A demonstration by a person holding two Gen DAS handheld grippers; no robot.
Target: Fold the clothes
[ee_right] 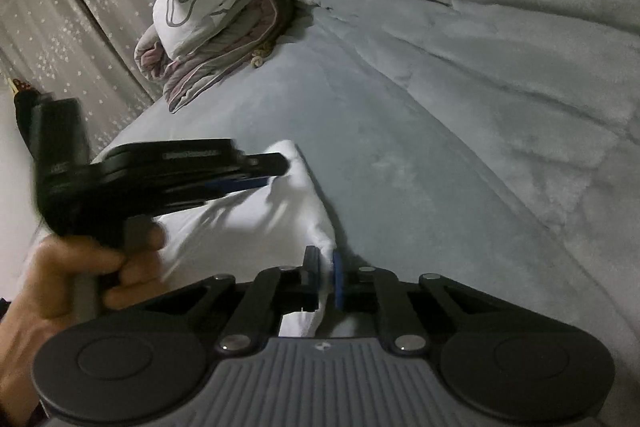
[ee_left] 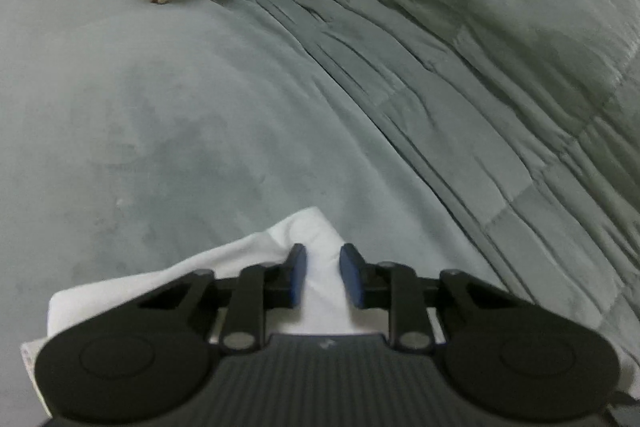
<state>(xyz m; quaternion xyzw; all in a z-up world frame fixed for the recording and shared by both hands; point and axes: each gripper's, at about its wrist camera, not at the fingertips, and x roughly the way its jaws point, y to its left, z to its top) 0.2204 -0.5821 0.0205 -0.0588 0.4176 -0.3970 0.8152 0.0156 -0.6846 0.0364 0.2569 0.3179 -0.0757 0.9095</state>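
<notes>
Gripping a white garment [ee_right: 256, 227] on the bed [ee_right: 400, 155], right claw [ee_right: 326, 275] pinches its corner; left claw [ee_left: 323, 277] stands narrow around cloth; folding looks barely begun.

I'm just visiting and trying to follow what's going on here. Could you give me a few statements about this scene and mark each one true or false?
1. The garment being handled is white. True: the white garment lies on a grey bed cover.
2. The right gripper is closed on the garment's edge. True: white fabric is pinched between its blue pads.
3. The left gripper hangs over bare bedding. False: white cloth lies between its fingers.
4. The stacked pillows lie on top of the garment. False: they sit farther up the bed, apart from it.
5. A bare hand holds the left gripper's handle. True.
</notes>
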